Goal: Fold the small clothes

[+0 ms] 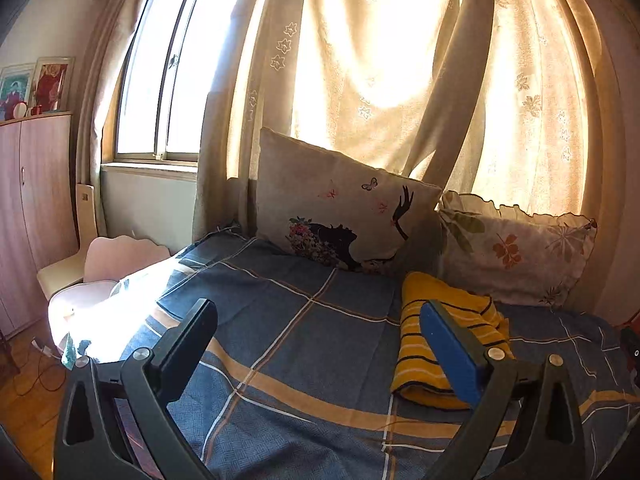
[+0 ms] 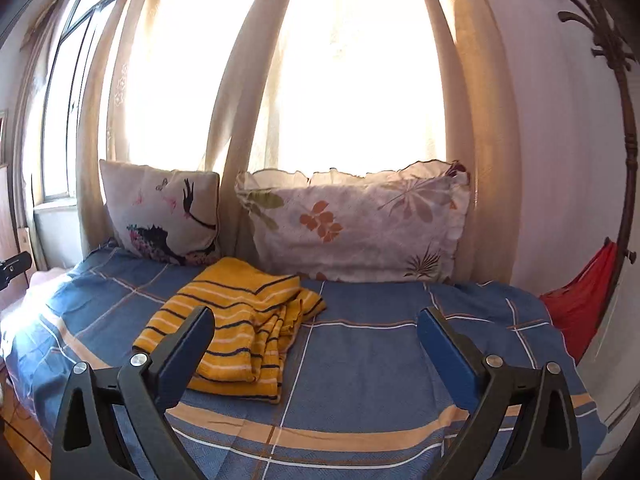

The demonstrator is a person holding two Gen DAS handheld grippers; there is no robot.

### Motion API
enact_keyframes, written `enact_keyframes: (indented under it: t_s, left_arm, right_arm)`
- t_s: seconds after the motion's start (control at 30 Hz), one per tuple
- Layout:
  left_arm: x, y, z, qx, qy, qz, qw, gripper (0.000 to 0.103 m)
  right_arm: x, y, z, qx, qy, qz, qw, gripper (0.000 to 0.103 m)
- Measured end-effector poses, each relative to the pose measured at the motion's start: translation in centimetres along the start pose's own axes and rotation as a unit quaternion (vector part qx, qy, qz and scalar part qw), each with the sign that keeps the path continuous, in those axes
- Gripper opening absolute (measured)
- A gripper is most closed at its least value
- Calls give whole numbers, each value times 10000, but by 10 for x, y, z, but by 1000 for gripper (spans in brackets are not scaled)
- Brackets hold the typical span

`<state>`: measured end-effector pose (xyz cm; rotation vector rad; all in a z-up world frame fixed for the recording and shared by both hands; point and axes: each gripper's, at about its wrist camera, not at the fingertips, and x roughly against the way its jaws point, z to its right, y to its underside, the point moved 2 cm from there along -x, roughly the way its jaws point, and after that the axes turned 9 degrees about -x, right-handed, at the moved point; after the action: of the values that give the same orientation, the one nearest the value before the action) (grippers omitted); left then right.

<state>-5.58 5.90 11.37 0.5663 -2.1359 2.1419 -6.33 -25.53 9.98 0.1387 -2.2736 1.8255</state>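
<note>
While both tools are held above the near edge of the bed, nothing is gripped by either. The left gripper (image 1: 318,320) is seen with its fingers spread wide, and the right gripper (image 2: 316,326) is likewise held wide apart, with only the bedspread between the pads. A yellow striped garment (image 2: 240,328) is laid folded on the blue checked bedspread (image 2: 372,360), just in front of the pillows; in the left wrist view the same garment (image 1: 436,340) is partly covered by the right-hand blue pad (image 1: 452,356). Two pillows are propped against the curtain (image 1: 380,60) at the far side: a grey butterfly pillow (image 1: 340,208) to the left and a frilled leaf-print pillow (image 2: 352,224) to the right. A red cloth (image 2: 584,304) is hung at the far right, beside a coat stand (image 2: 624,120). A wooden cabinet (image 1: 36,208) and a pale chair (image 1: 76,248) are seen at the left.
</note>
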Motion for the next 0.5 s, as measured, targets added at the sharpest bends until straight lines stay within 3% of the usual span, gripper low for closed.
enact_keyframes:
  t_s: [0.13, 0.23, 0.37, 0.5]
  left_arm:
    - [29, -2, -6, -35, -266, 214, 9994, 103]
    - [47, -1, -9, -121, -375, 367, 9986, 103]
    - [63, 4, -9, -288, -361, 500, 9977, 103]
    - [58, 16, -9, -358, -162, 271, 9989, 103]
  right_arm:
    - [6, 7, 20, -851, -211, -438, 9952, 103]
    - [16, 18, 28, -1406, -322, -478, 9884, 103]
    - [29, 27, 18, -1317, -316, -401, 9900, 103]
    - [31, 41, -1, -1051, -408, -747, 9908, 103]
